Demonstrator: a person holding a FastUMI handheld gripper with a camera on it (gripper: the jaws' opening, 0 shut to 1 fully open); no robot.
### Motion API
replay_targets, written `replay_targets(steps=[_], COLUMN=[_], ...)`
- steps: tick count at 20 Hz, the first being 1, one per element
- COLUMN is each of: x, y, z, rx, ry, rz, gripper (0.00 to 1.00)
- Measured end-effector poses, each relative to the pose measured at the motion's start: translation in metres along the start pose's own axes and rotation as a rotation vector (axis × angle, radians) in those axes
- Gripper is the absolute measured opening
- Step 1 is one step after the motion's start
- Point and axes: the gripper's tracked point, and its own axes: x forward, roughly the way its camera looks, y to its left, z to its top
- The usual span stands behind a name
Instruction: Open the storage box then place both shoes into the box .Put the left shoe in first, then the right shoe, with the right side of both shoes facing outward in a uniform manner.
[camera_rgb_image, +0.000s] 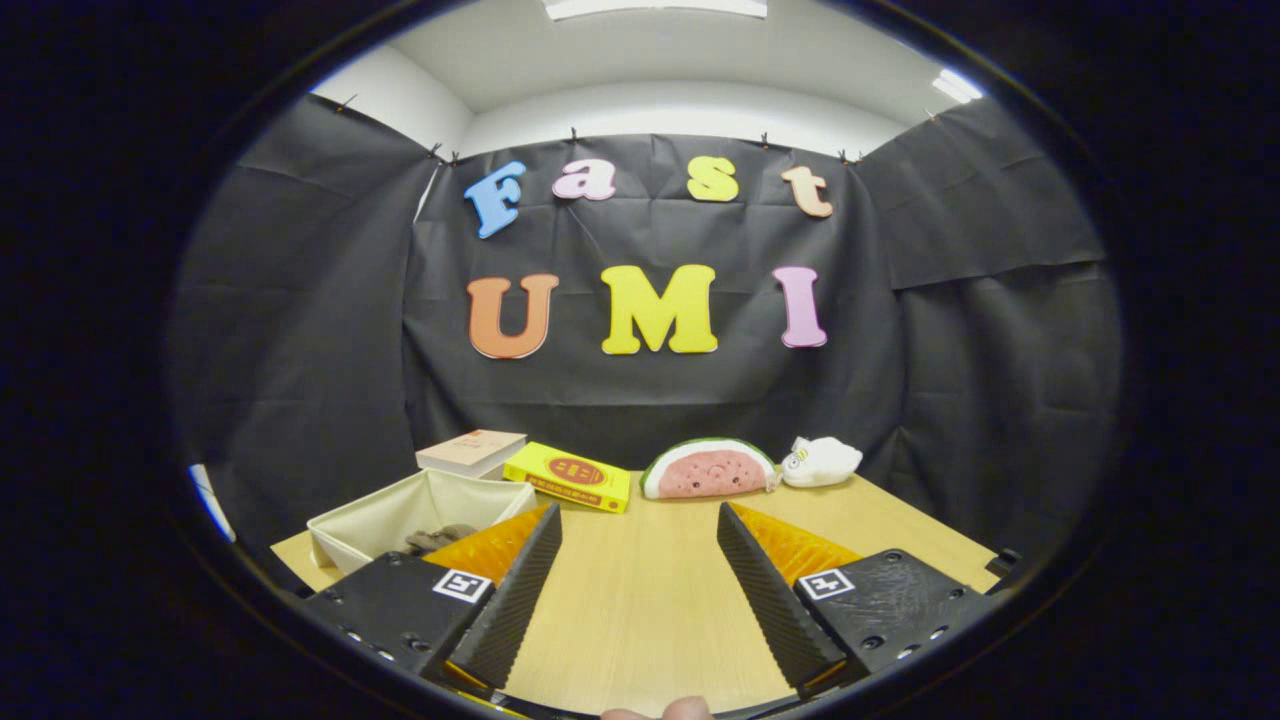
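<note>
1. Now the gripper (640, 555) hangs over the table (640, 600), fingers wide apart, nothing between them.
2. One open box (400, 515) sits beyond the left finger, something dark inside.
3. Farther back: two books (470, 452), two plush toys (708, 470).

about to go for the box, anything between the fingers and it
Nothing visible blocks it. The open gripper has bare table between its fingers; the open fabric storage box sits just beyond the left finger, something dark inside.
</note>
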Motion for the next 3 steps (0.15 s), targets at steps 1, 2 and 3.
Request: replay_targets(steps=[1,2,3], x=[0.0011,0.0018,0.0022], y=[0.0003,-0.0006,0.0], z=[-0.0015,-0.0016,-0.001], rx=[0.003,0.004,0.008], ry=[0.006,0.009,0.009], rz=[0.003,0.003,0.005], gripper=[0.95,0.95,0.95])
